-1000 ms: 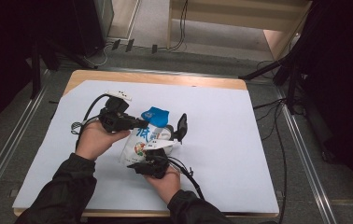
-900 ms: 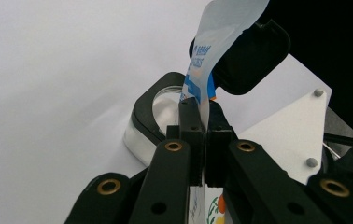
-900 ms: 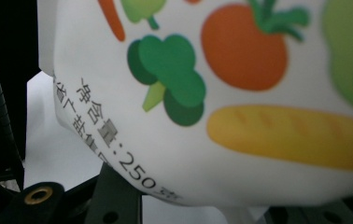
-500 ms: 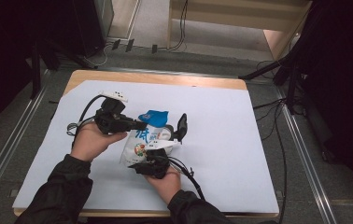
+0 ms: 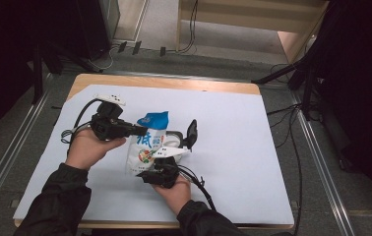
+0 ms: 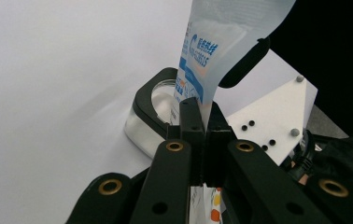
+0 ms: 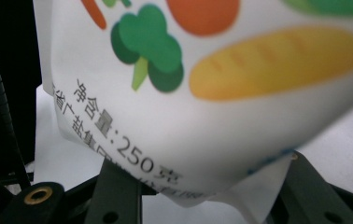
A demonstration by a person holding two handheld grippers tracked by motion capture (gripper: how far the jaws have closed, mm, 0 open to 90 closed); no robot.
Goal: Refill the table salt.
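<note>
black hand-held gripper [image 6: 201, 135], brass rivets

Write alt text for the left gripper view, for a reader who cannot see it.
The left gripper has its two black jaws shut on the edge of a white and blue printed pouch that rises above them. Behind the jaws, a clear glass container with a black rim sits on the white table cover, with the other gripper's white three-cornered plate at right.

A lab or test room: a counter [image 5: 253, 147] under white sheet stands on grey carpet [image 5: 164, 29], metal rails [image 5: 322, 162] alongside, loose cables [image 5: 191, 24], dark curtains [image 5: 7, 49].
</note>
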